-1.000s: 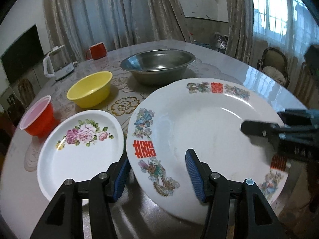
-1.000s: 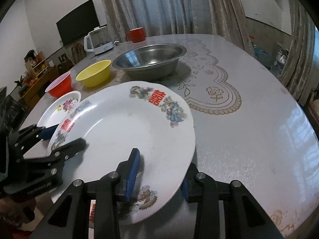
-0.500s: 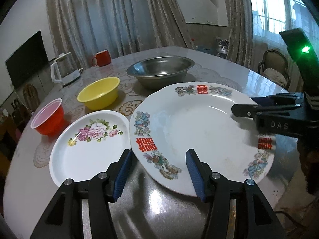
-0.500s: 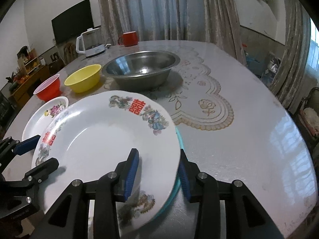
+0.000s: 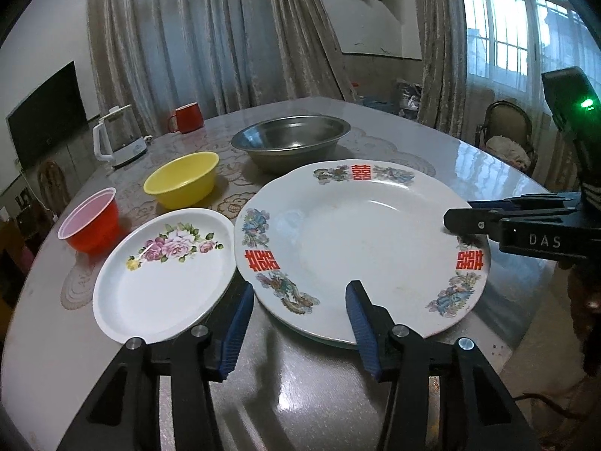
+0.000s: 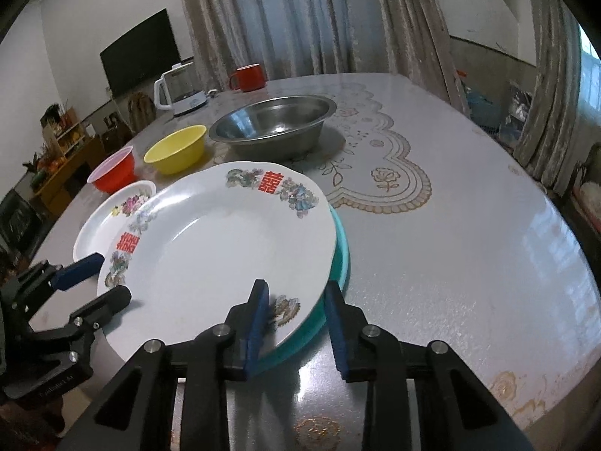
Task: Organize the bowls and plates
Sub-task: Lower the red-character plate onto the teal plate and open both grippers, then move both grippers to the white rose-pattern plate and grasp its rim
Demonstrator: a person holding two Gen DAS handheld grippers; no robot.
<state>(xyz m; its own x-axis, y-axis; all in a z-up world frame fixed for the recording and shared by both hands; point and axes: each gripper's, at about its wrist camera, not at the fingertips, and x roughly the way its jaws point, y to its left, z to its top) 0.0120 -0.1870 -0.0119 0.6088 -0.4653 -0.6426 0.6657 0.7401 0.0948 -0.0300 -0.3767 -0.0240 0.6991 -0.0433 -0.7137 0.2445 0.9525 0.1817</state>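
Observation:
A large white plate with red characters (image 5: 360,244) (image 6: 225,248) lies on a teal plate (image 6: 340,259) near the table's front edge. A smaller floral plate (image 5: 161,274) (image 6: 112,214) lies to its left. My left gripper (image 5: 298,323) is open, its jaws straddling the large plate's near rim. My right gripper (image 6: 296,323) is open, its jaws either side of the rims of both stacked plates; it also shows in the left wrist view (image 5: 469,221). A yellow bowl (image 5: 182,182), a red bowl (image 5: 90,221) and a steel bowl (image 5: 291,143) stand behind.
A white kettle (image 5: 120,143) and a red mug (image 5: 186,118) stand at the table's far side. A lace mat (image 6: 379,173) covers the table's middle. The table edge (image 5: 526,338) runs just right of the stacked plates. A chair (image 5: 507,135) stands beyond.
The large plate has come down from a tilted hold onto the teal plate. Both grippers have drawn back a little, and the right gripper's jaws have opened off the plate's rim.

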